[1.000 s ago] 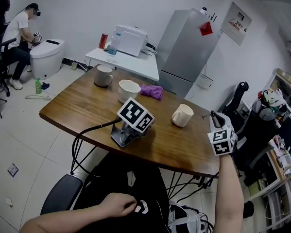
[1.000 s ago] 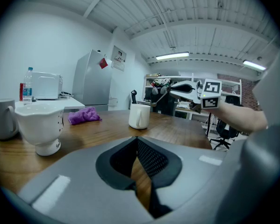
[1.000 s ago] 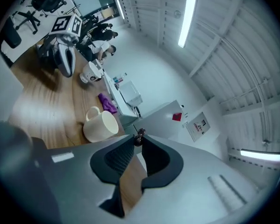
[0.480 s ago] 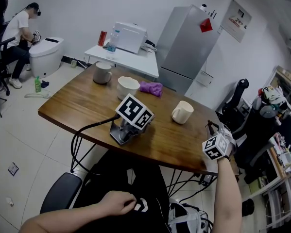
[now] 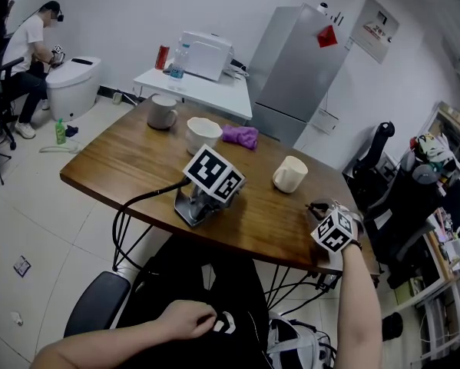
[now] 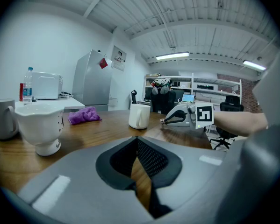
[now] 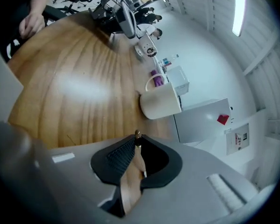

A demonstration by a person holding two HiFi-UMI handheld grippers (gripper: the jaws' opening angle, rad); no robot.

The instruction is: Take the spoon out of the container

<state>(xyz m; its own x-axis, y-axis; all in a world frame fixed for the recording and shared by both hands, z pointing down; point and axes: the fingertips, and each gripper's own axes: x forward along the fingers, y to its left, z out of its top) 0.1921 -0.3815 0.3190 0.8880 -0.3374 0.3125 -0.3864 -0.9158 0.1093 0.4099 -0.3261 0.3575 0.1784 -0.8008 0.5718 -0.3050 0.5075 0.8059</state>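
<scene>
My right gripper point(image 5: 316, 207) hovers low over the wooden table's point(image 5: 130, 167) right corner, jaws pointing left toward the cream cup point(image 5: 289, 174). In the right gripper view its jaws point(image 7: 137, 141) are closing, and a thin pale spoon handle with a small dark tip point(image 7: 137, 135) is pinched between the pads; the cup point(image 7: 161, 101) stands just beyond, apart from the jaws. The spoon's bowl is hidden. My left gripper point(image 5: 214, 200) lies on the table's middle, unheld, its pads point(image 6: 149, 158) together with nothing in them. The person's left hand rests in the lap.
A white bowl point(image 5: 203, 135), a grey mug point(image 5: 162, 113) and a purple cloth point(image 5: 239, 136) stand at the table's far side. A cable runs off the near edge from the left gripper. A fridge point(image 5: 295, 75), a white side table point(image 5: 206, 94) and an office chair point(image 5: 372, 167) stand beyond.
The right gripper has come down from raised, jaws-up beside the table edge, to low over the corner, tilted leftward. The left gripper has not moved.
</scene>
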